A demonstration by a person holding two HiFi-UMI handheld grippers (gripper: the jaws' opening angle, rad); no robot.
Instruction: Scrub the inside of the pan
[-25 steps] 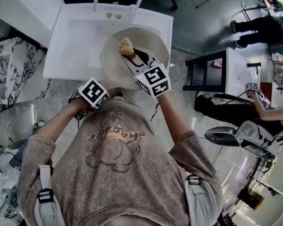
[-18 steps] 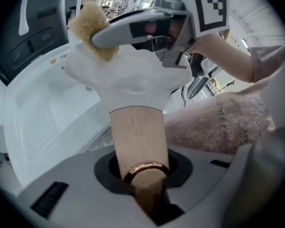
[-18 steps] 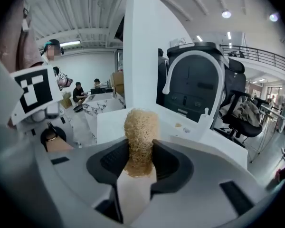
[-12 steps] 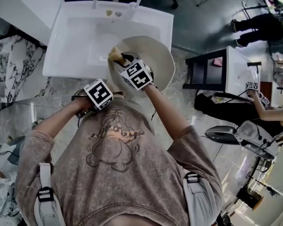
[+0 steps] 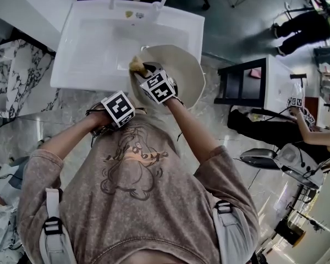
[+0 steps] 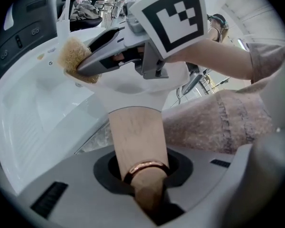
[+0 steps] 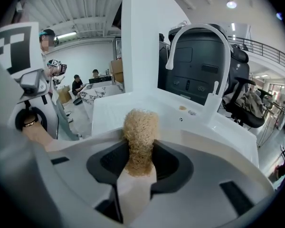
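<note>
A cream pan (image 5: 182,70) is held tilted over the front right of a white sink (image 5: 93,43). My left gripper (image 5: 118,108) is shut on the pan's wooden handle (image 6: 135,137), whose copper ring sits between the jaws of that left gripper (image 6: 143,175). My right gripper (image 5: 154,84) is shut on a tan fibrous scrubber (image 5: 136,65), which is pressed against the pan's left inner side near the rim. In the right gripper view the scrubber (image 7: 140,139) sticks out past the right gripper (image 7: 140,163), with the pan (image 7: 205,140) beneath. The left gripper view shows the scrubber (image 6: 75,58) above the pan (image 6: 133,87).
A white arched faucet (image 7: 194,30) rises at the sink's far edge, with a dark office chair (image 7: 202,65) behind it. A marble-patterned surface (image 5: 16,76) lies left of the sink. A black table (image 5: 239,87) and a seated person (image 5: 311,131) are to the right.
My right gripper has carried the scrubber from the pan's far middle toward its left side. The pan and my left gripper have shifted slightly right.
</note>
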